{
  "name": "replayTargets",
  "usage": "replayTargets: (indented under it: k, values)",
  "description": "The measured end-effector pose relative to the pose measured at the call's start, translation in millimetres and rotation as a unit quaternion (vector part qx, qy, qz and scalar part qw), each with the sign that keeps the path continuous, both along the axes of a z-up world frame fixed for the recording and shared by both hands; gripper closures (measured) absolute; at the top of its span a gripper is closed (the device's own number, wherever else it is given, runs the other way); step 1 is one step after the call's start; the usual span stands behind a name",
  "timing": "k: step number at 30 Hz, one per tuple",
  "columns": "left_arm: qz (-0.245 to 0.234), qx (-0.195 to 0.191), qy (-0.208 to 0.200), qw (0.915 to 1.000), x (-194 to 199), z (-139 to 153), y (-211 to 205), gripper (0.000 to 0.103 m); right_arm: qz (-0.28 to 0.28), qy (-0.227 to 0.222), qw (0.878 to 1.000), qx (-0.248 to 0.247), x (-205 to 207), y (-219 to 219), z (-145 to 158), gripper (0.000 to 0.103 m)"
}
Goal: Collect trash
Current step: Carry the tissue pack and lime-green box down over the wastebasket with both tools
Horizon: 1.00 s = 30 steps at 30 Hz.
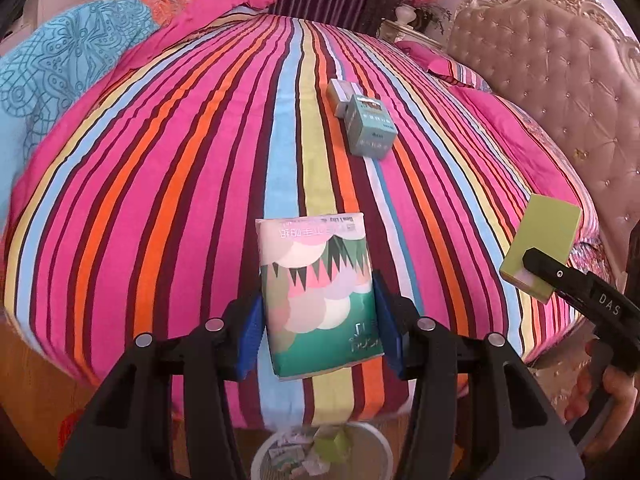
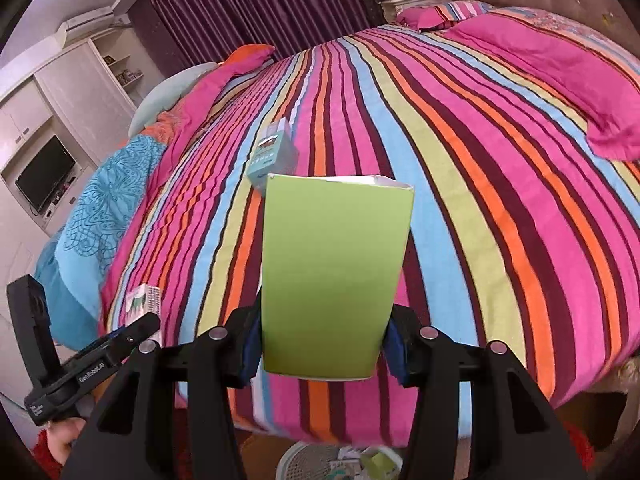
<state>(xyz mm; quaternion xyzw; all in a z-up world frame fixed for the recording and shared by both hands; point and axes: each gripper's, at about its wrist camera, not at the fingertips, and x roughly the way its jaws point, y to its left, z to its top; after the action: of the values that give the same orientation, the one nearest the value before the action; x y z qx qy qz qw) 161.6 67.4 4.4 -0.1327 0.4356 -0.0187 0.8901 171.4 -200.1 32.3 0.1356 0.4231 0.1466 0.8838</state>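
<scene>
Striped bed (image 1: 160, 184) fills both views. White bin (image 1: 380, 446) sits bottom centre, at the bed's foot, already holding scraps. Left gripper (image 1: 320, 320) clamps a tissue pack (image 1: 320, 292); right gripper (image 2: 324, 340) clamps a green box (image 2: 332, 272). Teal boxes (image 1: 366, 120) remain upper centre on the bed. Step: carry to bin. Next: get each item over the bin mouth, release.

Striped bed (image 1: 160, 200), tufted headboard (image 1: 540, 80), purple curtains (image 2: 248, 12), white wardrobe (image 2: 76, 92).

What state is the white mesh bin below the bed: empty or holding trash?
Holding trash: the white mesh bin shows green and printed wrappers inside.
</scene>
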Motion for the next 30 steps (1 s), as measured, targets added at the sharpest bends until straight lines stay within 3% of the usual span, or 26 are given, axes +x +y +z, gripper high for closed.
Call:
replayTargets:
  k: [17, 30]
  values:
    - [-0.012, 0.013, 0.028, 0.9995, -83.9, -17.6, 4.0, 0.054, 0.024, 0.020, 0.999, 0.018, -81.7, 10.0, -10.3, 0.056]
    - [-0.046, 0.013, 0.082, 0.9955, -124.7, -56.6, -15.0, 0.054, 0.051, 0.092, 0.994, 0.012, -128.8, 23.2, -47.3, 0.056]
